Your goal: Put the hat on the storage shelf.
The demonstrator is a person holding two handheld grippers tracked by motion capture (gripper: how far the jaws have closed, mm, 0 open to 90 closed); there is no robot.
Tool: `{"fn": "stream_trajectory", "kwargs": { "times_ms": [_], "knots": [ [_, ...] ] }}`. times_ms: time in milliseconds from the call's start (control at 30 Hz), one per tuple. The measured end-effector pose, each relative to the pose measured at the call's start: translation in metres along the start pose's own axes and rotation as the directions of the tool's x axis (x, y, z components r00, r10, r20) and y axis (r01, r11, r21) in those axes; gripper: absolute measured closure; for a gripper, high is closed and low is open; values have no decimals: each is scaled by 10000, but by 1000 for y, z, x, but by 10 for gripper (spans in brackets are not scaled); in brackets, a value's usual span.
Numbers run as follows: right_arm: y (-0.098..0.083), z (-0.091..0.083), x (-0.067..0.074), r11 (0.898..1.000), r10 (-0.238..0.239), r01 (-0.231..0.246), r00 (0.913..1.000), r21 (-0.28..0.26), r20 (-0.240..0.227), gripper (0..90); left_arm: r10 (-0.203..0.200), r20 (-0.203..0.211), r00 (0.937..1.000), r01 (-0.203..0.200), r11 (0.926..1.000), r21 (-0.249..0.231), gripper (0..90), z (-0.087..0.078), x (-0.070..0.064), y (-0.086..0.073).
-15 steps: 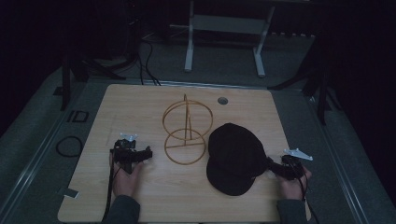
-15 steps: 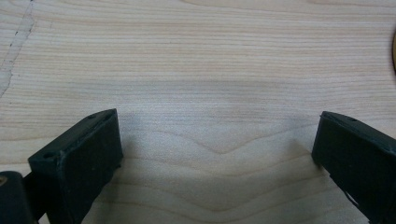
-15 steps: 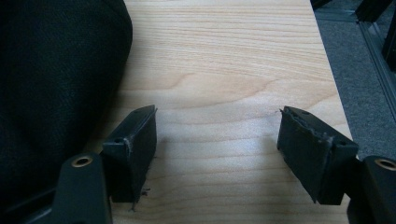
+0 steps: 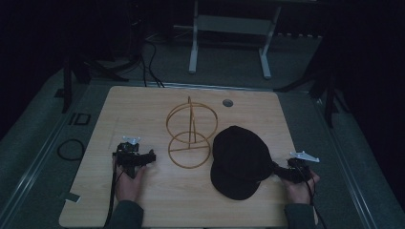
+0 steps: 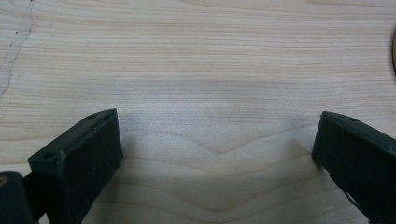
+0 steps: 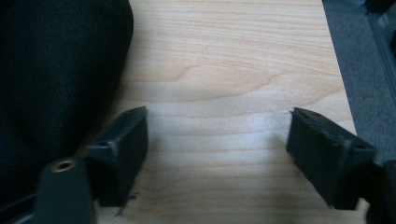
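On the pale wooden counter (image 4: pixel 143 200), right of the wire stand (image 4: pixel 190 133), lies a soft, light black fabric cap (image 4: pixel 241 160); grip its stiffer brim; both grippers' fingers (image 6: pixel 123 149) are spread, empty

A black cap (image 4: pixel 241 161) lies flat on the right half of the light wooden surface (image 4: pixel 143 102), crown up, its dark fabric rounded and slightly slumped. Its left edge sits just beside a wire stand (image 4: pixel 190 131) made of thin golden-brown hoops: one ring lies flat on the surface, another rises upright behind it with a straight rod through it. In the right gripper view the cap's (image 6: pixel 56 79) woven fabric shows at the left.
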State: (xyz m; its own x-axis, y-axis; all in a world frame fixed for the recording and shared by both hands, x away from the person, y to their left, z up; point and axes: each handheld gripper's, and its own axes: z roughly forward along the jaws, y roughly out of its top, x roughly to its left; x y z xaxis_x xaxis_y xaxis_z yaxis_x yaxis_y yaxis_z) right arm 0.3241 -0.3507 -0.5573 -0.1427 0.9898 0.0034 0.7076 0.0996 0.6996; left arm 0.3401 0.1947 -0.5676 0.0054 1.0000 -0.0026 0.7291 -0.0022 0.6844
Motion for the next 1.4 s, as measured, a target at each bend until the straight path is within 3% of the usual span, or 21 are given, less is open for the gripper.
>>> {"fn": "stream_trajectory", "kwargs": {
  "times_ms": [100, 333, 367, 433, 833, 867, 1000, 1333, 1400],
  "knots": [
    [3, -3, -3, 9998, 137, -132, 9994, 132, -318, 346, 0, 0, 10000, 0, 10000, 4, 12, 0, 0, 0],
    [11, -15, -5, 9998, 51, -57, 9995, -186, -314, 346, 0, 0, 10000, 0, 10000, 0, 12, 0, 0, 0],
    [14, -19, -7, 9991, 331, -351, 9967, -254, -748, 356, -1, 0, 10000, 1, 10000, 0, 12, 0, 0, 0],
    [15, -21, -8, 9986, 408, -438, 9947, -305, -948, 365, 0, -1, 10000, 0, 10000, 0, 12, 0, 0, 0],
    [36, -39, 1, 9977, -398, 314, 9891, -605, -1419, 355, -1, 0, 10000, 1, 10000, -1, 12, 0, 0, 0],
    [41, -42, 6, 9959, -741, 646, 9840, -634, -1619, 315, -7, 0, 10000, 7, 10000, -2, 12, 0, 0, 0],
    [47, -44, 14, 9916, -1221, 1123, 9769, -645, -1752, 277, 1, 0, 10000, -1, 10000, 2, 12, 0, 0, 0],
    [58, -45, 28, 9848, -1701, 1588, 9636, -703, -2064, 228, -4, 0, 10000, 4, 10000, -2, 12, 0, 0, 0],
    [61, -45, 33, 9832, -1787, 1653, 9583, -773, -2230, 181, -3, 0, 10000, 3, 10000, -1, 12, 0, 0, 0]
  ]
}}
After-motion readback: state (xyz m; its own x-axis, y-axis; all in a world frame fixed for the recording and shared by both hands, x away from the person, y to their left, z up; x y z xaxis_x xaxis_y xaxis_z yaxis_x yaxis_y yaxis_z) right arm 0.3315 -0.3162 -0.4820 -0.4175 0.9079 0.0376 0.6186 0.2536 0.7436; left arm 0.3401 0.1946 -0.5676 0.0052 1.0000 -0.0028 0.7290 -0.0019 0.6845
